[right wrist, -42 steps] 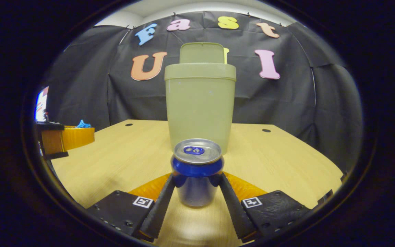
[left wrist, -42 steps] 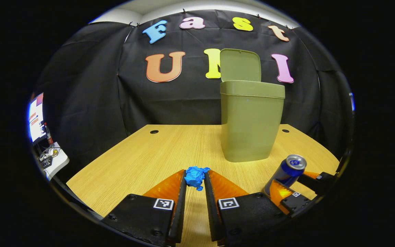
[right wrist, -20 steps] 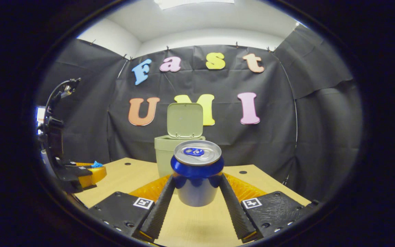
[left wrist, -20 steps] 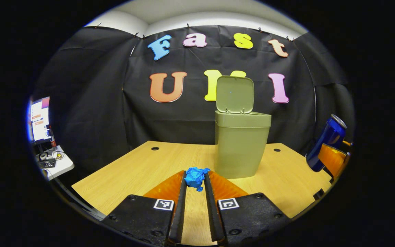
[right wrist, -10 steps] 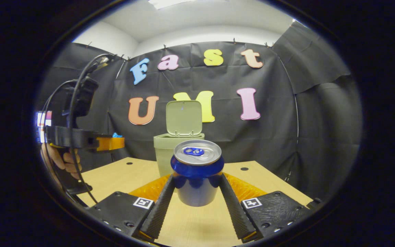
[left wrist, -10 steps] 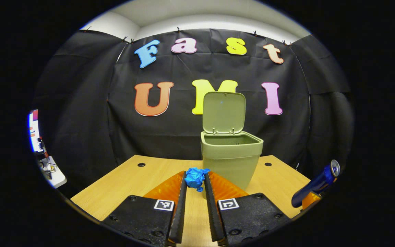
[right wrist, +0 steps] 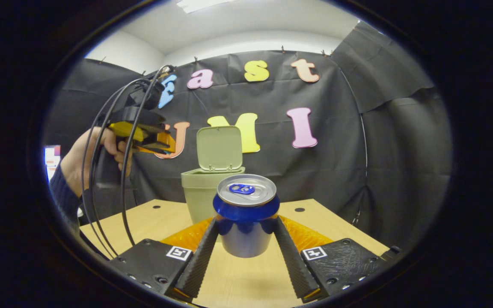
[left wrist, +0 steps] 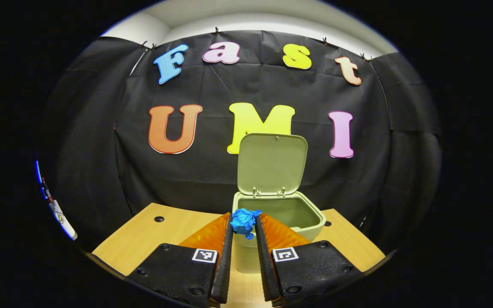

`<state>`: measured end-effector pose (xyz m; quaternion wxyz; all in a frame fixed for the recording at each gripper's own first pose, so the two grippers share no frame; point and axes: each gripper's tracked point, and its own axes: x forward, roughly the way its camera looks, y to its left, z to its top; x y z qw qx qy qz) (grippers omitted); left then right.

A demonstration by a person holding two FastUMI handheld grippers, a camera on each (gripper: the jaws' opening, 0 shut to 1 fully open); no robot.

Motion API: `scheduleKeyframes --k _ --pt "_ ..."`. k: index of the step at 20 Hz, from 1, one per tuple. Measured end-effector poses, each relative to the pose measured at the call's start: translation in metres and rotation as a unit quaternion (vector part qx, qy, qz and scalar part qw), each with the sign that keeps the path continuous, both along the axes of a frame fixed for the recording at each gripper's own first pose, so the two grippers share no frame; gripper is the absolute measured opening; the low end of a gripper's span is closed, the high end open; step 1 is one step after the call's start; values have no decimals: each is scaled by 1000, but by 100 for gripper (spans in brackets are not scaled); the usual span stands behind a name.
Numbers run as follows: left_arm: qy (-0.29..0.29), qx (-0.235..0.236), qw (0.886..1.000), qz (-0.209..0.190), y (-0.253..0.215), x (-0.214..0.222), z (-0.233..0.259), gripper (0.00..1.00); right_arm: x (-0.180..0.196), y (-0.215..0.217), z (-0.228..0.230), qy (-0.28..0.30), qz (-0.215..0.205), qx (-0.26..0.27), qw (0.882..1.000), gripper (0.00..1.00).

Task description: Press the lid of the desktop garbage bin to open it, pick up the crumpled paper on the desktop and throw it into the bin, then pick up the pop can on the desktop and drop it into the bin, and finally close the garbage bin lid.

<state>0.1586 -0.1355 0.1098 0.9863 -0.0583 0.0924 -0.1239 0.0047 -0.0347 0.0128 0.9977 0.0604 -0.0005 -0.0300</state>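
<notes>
In the left gripper view, the crumpled paper [left wrist: 245, 222] is seen pinched at the tips of the left gripper [left wrist: 244, 229], just before the open bin [left wrist: 310, 216] at 12 o'clock. It is judged light and soft.

In the right gripper view, the can [right wrist: 246, 216] is clamped mid-body by the right gripper [right wrist: 246, 239] above the counter [right wrist: 328, 226]; it is judged smooth and easily dented.

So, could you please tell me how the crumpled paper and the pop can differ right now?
The crumpled paper is a small blue wad; the pop can is a rigid, upright cylinder. The paper hangs near the open bin; the can sits farther back. Both are clamped in tongs, off the table.
</notes>
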Motion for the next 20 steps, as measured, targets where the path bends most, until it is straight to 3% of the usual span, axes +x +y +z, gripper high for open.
scheduleKeyframes --k 3,7,10,13,14,20 --pt "-6 14 1000 1 -9 34 18 33 2 -2 -4 7 3 7 1000 79" --pt "25 19 999 -12 -38 73 8 33 8 1 -9 17 17 13 1000 79" --pt "11 39 999 -22 -56 96 10 33 11 -7 -9 20 15 21 999 79" --pt "16 51 998 -26 -63 107 1 36 16 -20 -12 26 5 26 999 79" --pt "26 50 998 -24 -63 107 -5 33 17 -25 -13 28 2 29 999 79" --pt "35 17 998 -47 -70 97 -5 37 24 -27 -19 38 0 45 998 79"
